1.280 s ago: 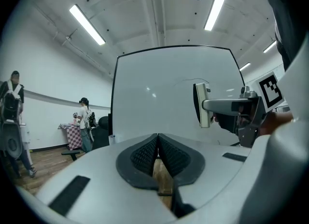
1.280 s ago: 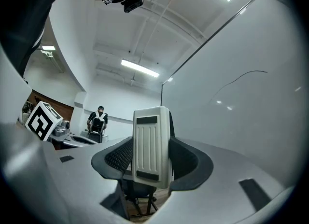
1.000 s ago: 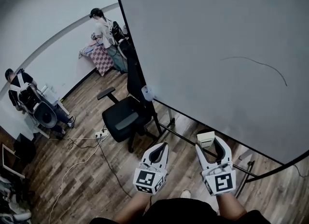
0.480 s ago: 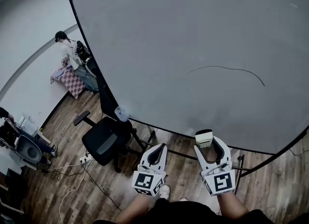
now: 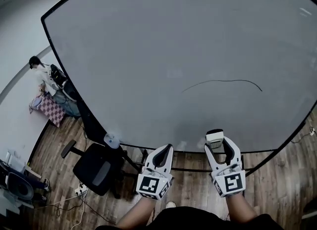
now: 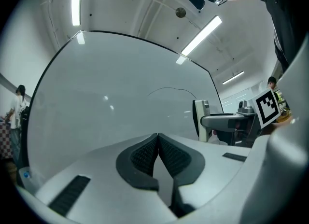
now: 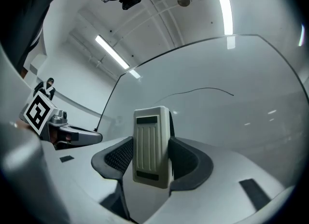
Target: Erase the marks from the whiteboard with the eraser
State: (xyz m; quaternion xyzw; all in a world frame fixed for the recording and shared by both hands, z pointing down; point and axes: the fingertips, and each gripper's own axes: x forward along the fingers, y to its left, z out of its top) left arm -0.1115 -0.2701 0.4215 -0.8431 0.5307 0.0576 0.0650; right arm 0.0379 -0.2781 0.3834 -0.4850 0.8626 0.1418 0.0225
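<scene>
A large whiteboard (image 5: 163,45) on a stand fills most of the head view. One thin curved black line (image 5: 223,82) crosses its right half; the same line (image 7: 198,91) shows in the right gripper view and, faintly, as a line (image 6: 169,90) in the left gripper view. My right gripper (image 5: 216,142) is shut on a white ribbed eraser (image 7: 151,146), whose top (image 5: 214,137) pokes out just below the board's lower edge. My left gripper (image 5: 164,152) is shut with nothing in it, its dark pads (image 6: 145,156) pressed together, and hangs below the board beside the right one.
A black office chair (image 5: 96,167) stands at the lower left by the board's stand, with a power strip and cables (image 5: 78,192) on the wooden floor. A person (image 5: 43,78) stands far left by a checkered cloth (image 5: 48,109). A round bluish object (image 5: 111,140) sits at the board's lower left.
The view has swung right and up, so the board now fills the frame and the chair and person sit farther left. Both grippers keep their hold and place.
</scene>
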